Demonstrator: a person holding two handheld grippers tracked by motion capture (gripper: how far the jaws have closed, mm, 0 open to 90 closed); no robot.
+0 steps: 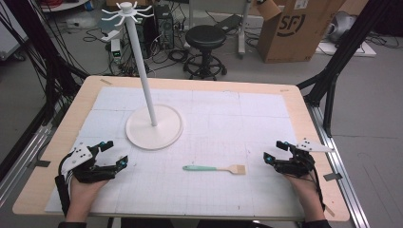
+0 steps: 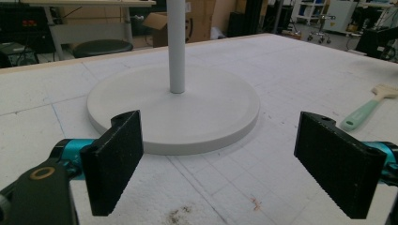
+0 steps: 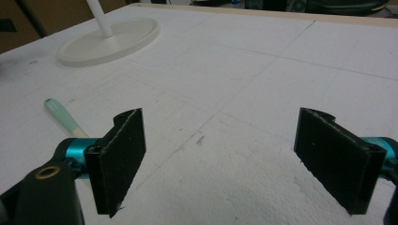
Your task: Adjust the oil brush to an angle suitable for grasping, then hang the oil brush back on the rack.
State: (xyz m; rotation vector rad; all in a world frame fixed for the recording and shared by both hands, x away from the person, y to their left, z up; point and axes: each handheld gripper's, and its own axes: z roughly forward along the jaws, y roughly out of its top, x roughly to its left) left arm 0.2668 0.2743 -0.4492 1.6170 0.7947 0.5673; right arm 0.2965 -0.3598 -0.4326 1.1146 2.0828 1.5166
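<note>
A small brush (image 1: 216,168) with a mint-green handle and pale bristles lies flat near the front middle of the white mat. Its handle (image 2: 363,112) shows at the right of the left gripper view, and its green handle end (image 3: 63,117) at the left of the right gripper view. A white rack stand (image 1: 153,123) with a round base, tall pole and hooked top stands left of centre; its base (image 2: 187,112) lies just ahead of the left jaws. My left gripper (image 1: 115,154) rests open at the front left. My right gripper (image 1: 275,152) rests open at the front right. Both hold nothing.
The white gridded mat (image 1: 214,128) covers a wooden table (image 1: 304,109). Behind the table stand a black stool (image 1: 205,40), a cardboard box (image 1: 294,28), cables and black frame legs (image 1: 342,52).
</note>
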